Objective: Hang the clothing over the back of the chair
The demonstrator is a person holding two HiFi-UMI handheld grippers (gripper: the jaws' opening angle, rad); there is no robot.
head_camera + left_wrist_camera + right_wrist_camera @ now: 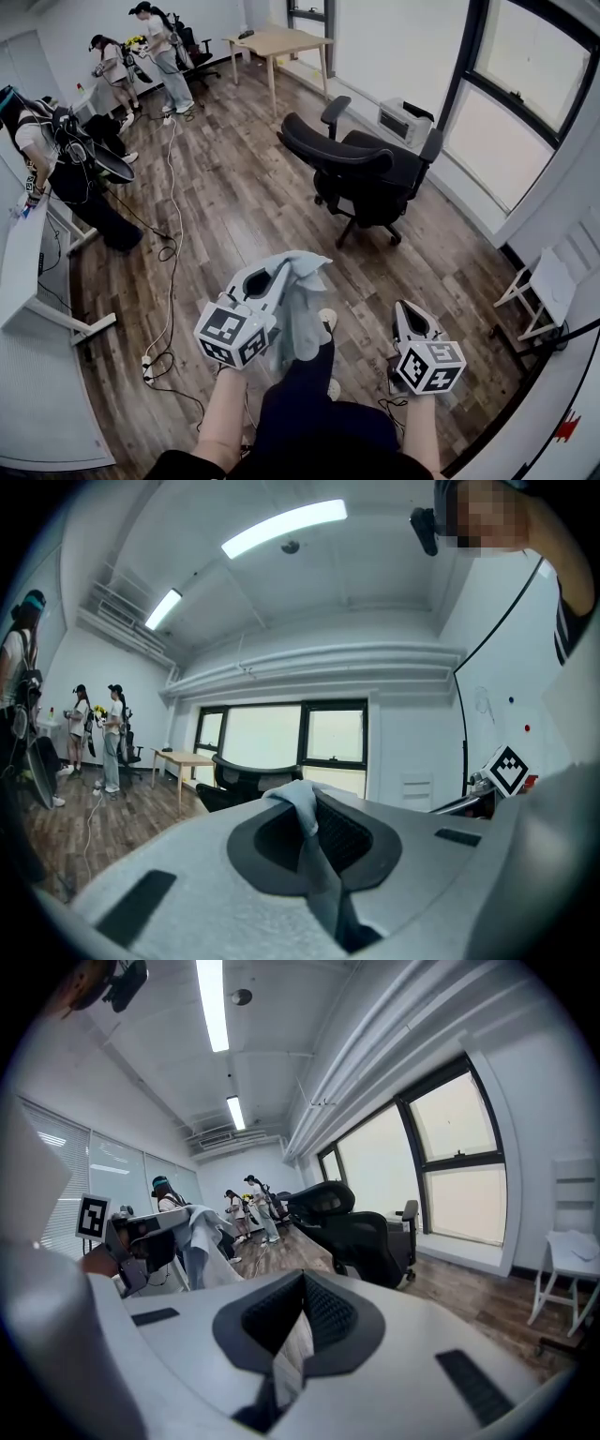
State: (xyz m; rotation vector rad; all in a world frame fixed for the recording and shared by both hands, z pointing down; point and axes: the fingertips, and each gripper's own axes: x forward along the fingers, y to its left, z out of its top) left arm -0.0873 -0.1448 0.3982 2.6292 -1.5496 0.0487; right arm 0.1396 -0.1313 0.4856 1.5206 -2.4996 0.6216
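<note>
Left gripper [307, 806] is clamping shut on the clothing [302, 319], a pale, soft, light cloth drooping beneath the jaws; judged floppy, needing a second hold on a free edge. Right gripper [406, 307], alongside, is sitting closed and empty. Chair [366, 173] is standing well ahead on wood floor [234, 197], windows [525, 103] beyond.

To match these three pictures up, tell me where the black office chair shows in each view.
Head view: black office chair in the upper middle, on the wood floor.
Left gripper view: chair just left of centre, its lower part hidden.
Right gripper view: chair right of centre.
Shared landmark: the window behind the chair.
</note>
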